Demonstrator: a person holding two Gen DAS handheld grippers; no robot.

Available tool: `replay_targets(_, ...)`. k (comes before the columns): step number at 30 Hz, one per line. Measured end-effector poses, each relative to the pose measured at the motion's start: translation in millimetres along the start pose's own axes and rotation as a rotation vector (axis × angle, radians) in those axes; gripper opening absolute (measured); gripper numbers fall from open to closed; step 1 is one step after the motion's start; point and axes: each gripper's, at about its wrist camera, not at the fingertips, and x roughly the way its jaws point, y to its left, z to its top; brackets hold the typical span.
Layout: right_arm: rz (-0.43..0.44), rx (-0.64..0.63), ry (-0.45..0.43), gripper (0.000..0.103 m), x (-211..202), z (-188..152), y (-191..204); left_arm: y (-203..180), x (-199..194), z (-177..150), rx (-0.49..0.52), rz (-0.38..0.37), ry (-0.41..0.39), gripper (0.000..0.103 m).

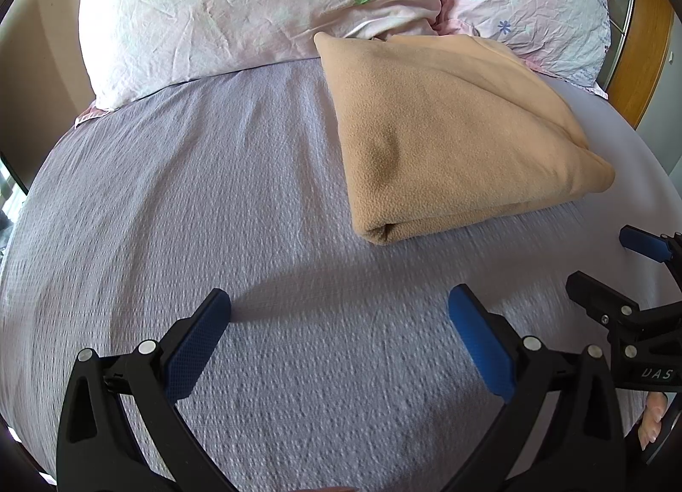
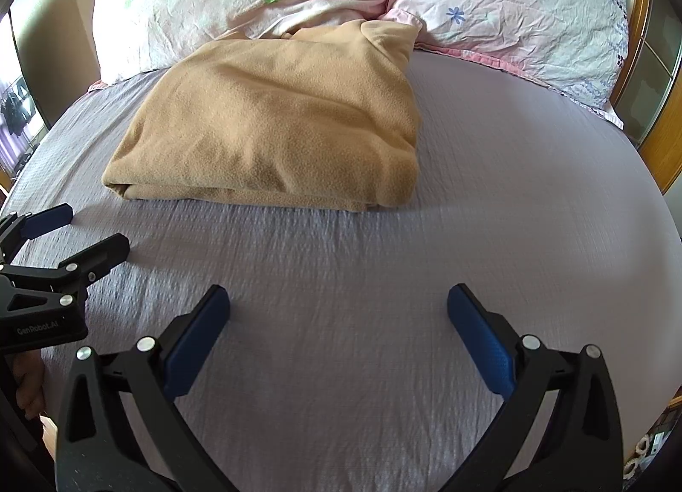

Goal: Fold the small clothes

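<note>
Currently: tan fleece garment (image 2: 273,125), folded, soft and light, lies on the lilac textured bedsheet (image 2: 511,202) against 2 floral pillows (image 2: 511,1). Best taken at its near layered edge. Left gripper (image 1: 341,338) and right gripper (image 2: 339,334): both spread wide, empty.

The bedsheet (image 1: 255,364) is smearing with motion blur close to both cameras, its weave going soft. The far edge of the tan fleece garment (image 2: 273,125) is disappearing against the pillows (image 2: 511,14), which the frame tops are cutting off. In the left wrist view the right tool (image 1: 614,266) is running off the right edge. A hand (image 1: 654,415) is showing only a few fingers.
</note>
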Motion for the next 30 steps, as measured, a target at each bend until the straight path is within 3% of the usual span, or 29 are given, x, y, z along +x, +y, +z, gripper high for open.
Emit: replay_targets(30,-0.005,0.007,-0.001,0.101,0.0,0.1,1.8,-0.3,0.5,0.4,-0.001,0.000,-0.001,0.102)
